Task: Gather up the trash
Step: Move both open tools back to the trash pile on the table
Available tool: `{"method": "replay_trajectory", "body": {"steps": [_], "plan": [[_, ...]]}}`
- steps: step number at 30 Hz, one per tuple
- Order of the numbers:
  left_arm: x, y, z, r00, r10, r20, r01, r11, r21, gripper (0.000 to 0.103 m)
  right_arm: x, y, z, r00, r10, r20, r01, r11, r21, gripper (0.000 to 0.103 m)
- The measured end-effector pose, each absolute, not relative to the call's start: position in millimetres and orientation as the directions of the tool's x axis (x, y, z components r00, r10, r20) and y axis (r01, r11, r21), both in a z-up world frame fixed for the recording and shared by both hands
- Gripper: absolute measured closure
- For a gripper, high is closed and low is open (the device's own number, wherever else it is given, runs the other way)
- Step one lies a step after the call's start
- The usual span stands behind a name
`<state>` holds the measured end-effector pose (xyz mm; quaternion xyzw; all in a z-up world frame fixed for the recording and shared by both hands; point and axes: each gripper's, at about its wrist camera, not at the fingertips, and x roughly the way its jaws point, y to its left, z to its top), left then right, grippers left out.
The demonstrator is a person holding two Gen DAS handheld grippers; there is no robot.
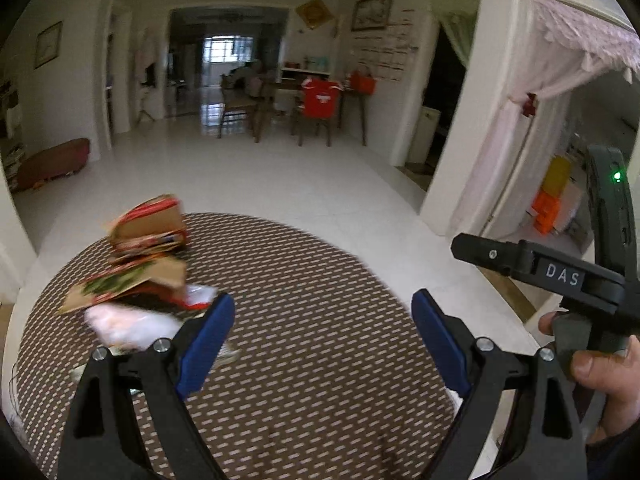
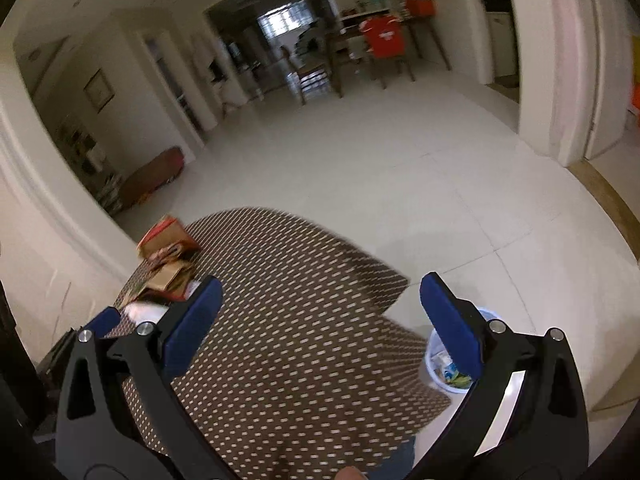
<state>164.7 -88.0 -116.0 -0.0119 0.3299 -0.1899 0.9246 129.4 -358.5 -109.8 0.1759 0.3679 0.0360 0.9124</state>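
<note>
A heap of trash lies at the left of a table with a brown patterned cloth: flattened red and brown cardboard packs and white crumpled wrappers. My left gripper is open and empty, its left finger just right of the heap. In the right wrist view the heap shows at the table's far left. My right gripper is open and empty above the cloth. A light blue trash bin with some scraps inside stands on the floor, partly hidden behind the right finger.
The right hand-held gripper body shows at the right edge of the left wrist view. White tiled floor stretches beyond the table. Dining chairs and a table stand far back. A white pillar and curtained doorway are on the right.
</note>
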Motion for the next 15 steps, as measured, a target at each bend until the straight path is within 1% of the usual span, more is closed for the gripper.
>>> {"method": "replay_trajectory", "body": {"steps": [7,15], "plan": [[162.6,-14.3,-130.5,0.735,-0.272,-0.621,0.240,0.961,-0.137,0.015,143.1,-295.3,-127.8,0.679,0.249,-0.690,-0.021,0.947,0.320,0.006],[165.6,48.5,-155.1,0.738,-0.193,-0.646,0.136,0.981,-0.138,0.015,160.9,-240.5,-152.4,0.626,0.278,-0.729,-0.102,0.955,0.277,0.006]]}}
